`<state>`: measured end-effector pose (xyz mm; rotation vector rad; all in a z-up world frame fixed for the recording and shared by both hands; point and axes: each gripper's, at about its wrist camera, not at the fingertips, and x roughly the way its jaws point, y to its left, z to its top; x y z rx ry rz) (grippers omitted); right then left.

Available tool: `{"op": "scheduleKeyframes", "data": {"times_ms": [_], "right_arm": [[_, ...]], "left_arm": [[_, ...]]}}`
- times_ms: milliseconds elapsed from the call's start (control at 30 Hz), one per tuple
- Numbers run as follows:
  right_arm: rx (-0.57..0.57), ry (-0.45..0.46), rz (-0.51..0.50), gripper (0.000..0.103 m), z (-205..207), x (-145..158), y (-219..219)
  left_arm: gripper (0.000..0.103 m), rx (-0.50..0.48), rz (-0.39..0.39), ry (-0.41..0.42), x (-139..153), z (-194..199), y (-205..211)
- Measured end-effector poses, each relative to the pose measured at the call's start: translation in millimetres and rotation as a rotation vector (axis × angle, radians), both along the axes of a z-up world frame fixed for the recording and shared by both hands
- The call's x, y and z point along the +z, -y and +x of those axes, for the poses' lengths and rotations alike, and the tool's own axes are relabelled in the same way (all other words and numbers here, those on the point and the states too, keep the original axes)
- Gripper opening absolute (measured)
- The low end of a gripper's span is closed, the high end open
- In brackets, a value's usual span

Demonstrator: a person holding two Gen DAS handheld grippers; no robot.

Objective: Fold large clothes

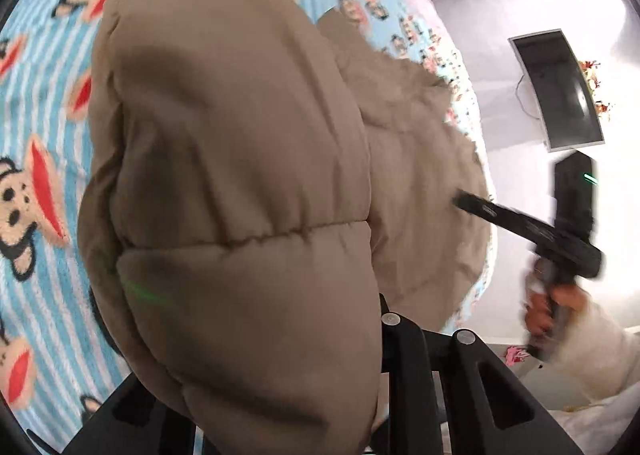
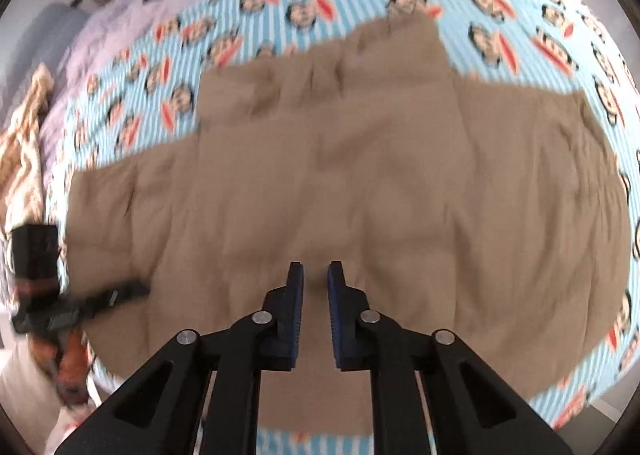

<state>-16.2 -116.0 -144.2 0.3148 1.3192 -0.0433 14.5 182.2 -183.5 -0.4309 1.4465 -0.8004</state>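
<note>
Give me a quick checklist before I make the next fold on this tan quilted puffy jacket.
1. Left gripper holds the tan quilted puffy jacket: ok, fabric bunched and lifted, filling the left wrist view.
2. Right gripper holds fabric: cannot tell; its blue pads are nearly together over the jacket.
3. Rest of the jacket lies spread on the blue striped monkey-print blanket: ok.
4. Grippers apart: ok, left at the jacket's side edge, right nearer its middle.
5. Sharp view: not ok, both pictures blurred.
</note>
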Motion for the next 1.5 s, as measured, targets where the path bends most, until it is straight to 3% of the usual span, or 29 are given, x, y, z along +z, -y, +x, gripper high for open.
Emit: {"op": "scheduleKeyframes", "data": {"times_ms": [167, 333, 433, 533, 633, 800, 900, 1033, 1133, 1200, 1267, 1300, 1367, 1400, 1433, 1500], "right_arm": [[-0.043, 0.044, 0.087, 0.012, 37, -28, 22], [-0.049, 0.026, 0.166, 0.005, 66, -61, 35], [-0.059, -0.001, 0.206, 0.001, 73, -84, 41], [-0.076, -0.012, 0.248, 0.0, 72, -82, 49], [-0.102, 0.015, 0.305, 0.001, 49, -61, 63], [-0.15, 0.043, 0.401, 0.001, -45, -38, 82], [-0.158, -0.022, 0.463, 0.001, -91, -57, 68], [-0.184, -0.066, 0.486, 0.001, -94, -91, 55], [-0.225, -0.066, 0.544, 0.001, -95, -89, 65], [-0.237, -0.033, 0.537, 0.002, -104, -75, 77], [-0.264, -0.004, 0.52, 0.003, -117, -58, 92], [-0.277, 0.019, 0.487, 0.005, -125, -45, 101], [-0.278, 0.07, 0.42, 0.027, -137, -16, 112], [-0.277, 0.091, 0.398, 0.055, -140, -6, 115], [-0.273, 0.125, 0.366, 0.072, -145, 9, 118], [-0.247, 0.188, 0.333, 0.072, -152, 38, 120]], "left_arm": [[0.024, 0.034, -0.036, 0.018, 56, -8, 23], [0.024, 0.021, -0.063, 0.032, 102, -14, 81], [0.024, -0.008, -0.039, 0.039, 115, -11, 122], [0.025, -0.028, -0.046, 0.023, 121, -7, 155], [0.025, -0.075, -0.027, 0.032, 130, -9, 173], [0.025, -0.092, 0.019, 0.015, 135, -3, 202], [0.025, -0.112, 0.039, 0.011, 133, 3, 226], [0.025, -0.184, 0.097, 0.015, 120, -6, 255], [0.039, -0.23, 0.053, -0.001, 109, -3, 282], [0.071, -0.251, -0.031, -0.045, 100, 3, 294], [0.073, -0.239, -0.082, -0.07, 87, 11, 303], [0.073, -0.238, -0.094, -0.079, 81, 15, 307], [0.073, -0.224, -0.116, -0.101, 68, 19, 312], [0.073, -0.216, -0.117, -0.106, 65, 21, 314], [0.073, -0.208, -0.117, -0.108, 62, 21, 315], [0.073, -0.202, -0.101, -0.095, 63, 18, 321]]}}
